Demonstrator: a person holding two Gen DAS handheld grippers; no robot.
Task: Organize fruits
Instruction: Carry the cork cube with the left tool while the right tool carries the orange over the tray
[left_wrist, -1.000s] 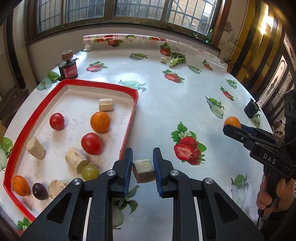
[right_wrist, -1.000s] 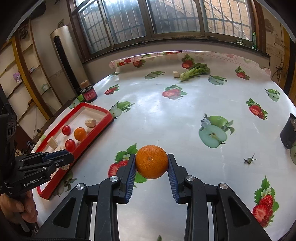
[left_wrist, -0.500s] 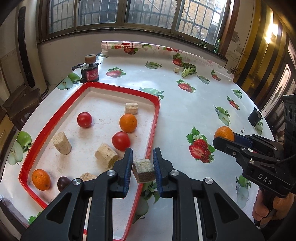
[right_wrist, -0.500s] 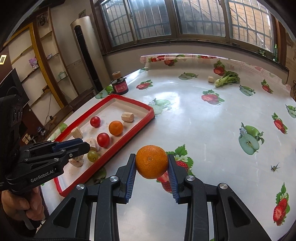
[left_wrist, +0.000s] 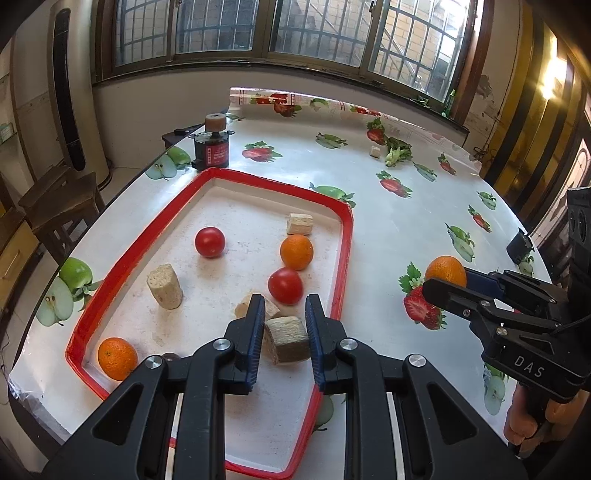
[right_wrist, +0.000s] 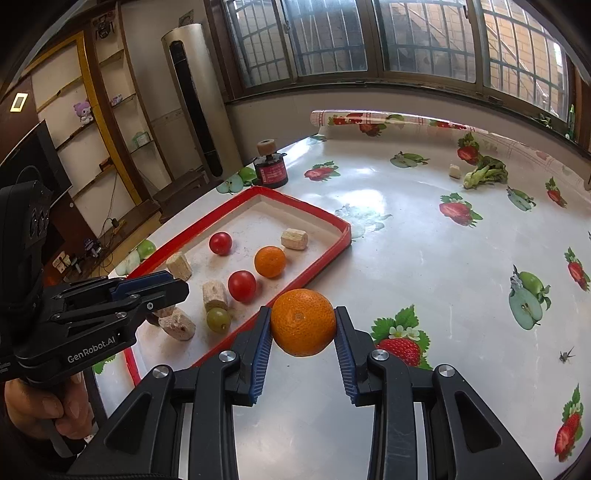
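Left wrist view looks down on a table (left_wrist: 388, 236) covered in a glossy white cloth printed with strawberries and apples. On its left half lies a large red-rimmed tray (left_wrist: 345, 258) with a pale floor. Inside the tray sit two oranges, one mid-tray (left_wrist: 296, 252) and one at the near left corner (left_wrist: 117, 358), two red tomatoes (left_wrist: 209, 242) (left_wrist: 285, 285), and several beige cork-like blocks, one upright on the left (left_wrist: 164, 286) and one lying at the far side (left_wrist: 299, 223). At the near edge, the left gripper (left_wrist: 285, 334) hangs above the tray, its jaws clamped on a brownish block (left_wrist: 287, 340). To the right, beyond the tray's rim, the right gripper (left_wrist: 448, 282) grips an orange (left_wrist: 445, 270) above the cloth. Right wrist view shows that gripper (right_wrist: 303, 326) with its blue pads (right_wrist: 263, 341) pressed to both sides of the orange (right_wrist: 303, 322), just outside the tray's near right rim (right_wrist: 325, 254), and a green grape (right_wrist: 218, 320) within the tray. Beyond the tray's far corner stands a small dark jar (left_wrist: 211, 153).
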